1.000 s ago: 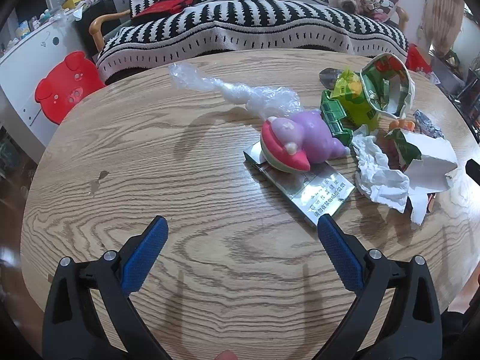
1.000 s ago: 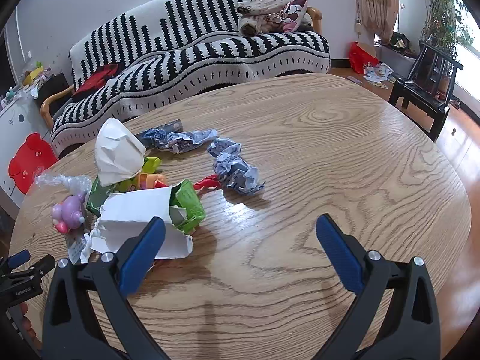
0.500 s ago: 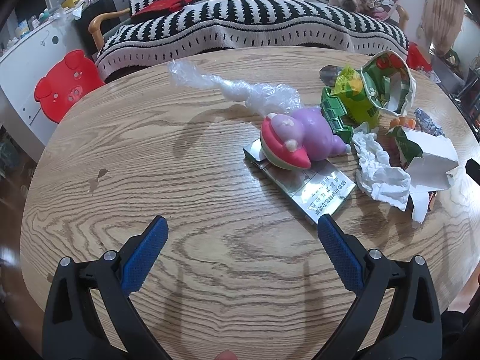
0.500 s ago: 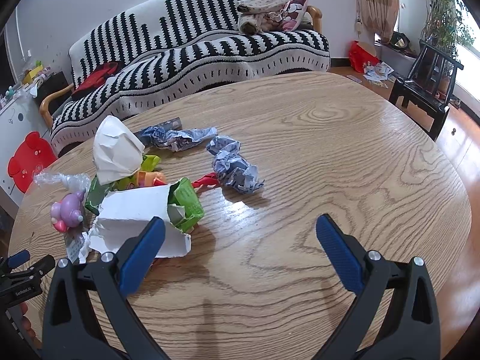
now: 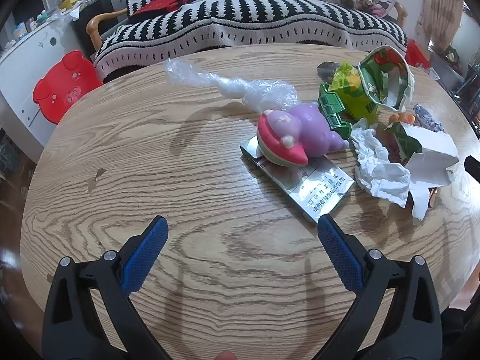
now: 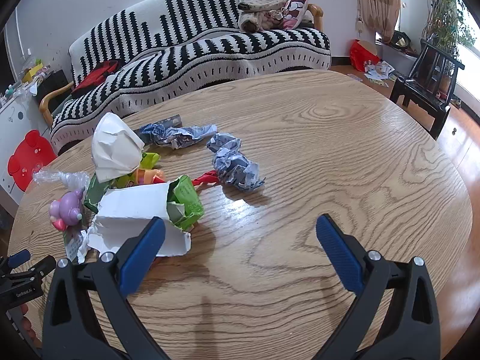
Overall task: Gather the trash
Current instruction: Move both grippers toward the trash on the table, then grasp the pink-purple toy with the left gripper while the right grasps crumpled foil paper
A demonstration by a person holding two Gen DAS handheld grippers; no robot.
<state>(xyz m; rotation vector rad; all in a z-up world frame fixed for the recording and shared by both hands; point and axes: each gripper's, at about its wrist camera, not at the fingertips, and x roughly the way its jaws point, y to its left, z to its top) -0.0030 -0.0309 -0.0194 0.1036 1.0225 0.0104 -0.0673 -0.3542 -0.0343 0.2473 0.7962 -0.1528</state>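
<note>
Trash lies on a round wooden table (image 5: 150, 156). In the left wrist view there is clear crumpled plastic (image 5: 240, 85), a silver flat wrapper (image 5: 312, 192), a purple and pink toy (image 5: 297, 135) on it, white crumpled paper (image 5: 381, 168), a torn white and green carton (image 5: 429, 153) and a green snack bag (image 5: 381, 81). My left gripper (image 5: 241, 240) is open and empty, short of the wrapper. In the right wrist view, blue crumpled paper (image 6: 237, 165) lies ahead. My right gripper (image 6: 240, 240) is open and empty, its left finger beside the torn carton (image 6: 141, 210).
A black and white striped sofa (image 6: 192, 51) stands behind the table. A red pig-shaped stool (image 5: 64, 87) and white cabinet are at the left. A dark chair (image 6: 429, 81) stands at the right. The left gripper shows at the right wrist view's lower left (image 6: 21, 267).
Both grippers have drifted very slightly; the trash sits a little higher in the left wrist view. Nothing was taken hold of and the jaws stay open.
</note>
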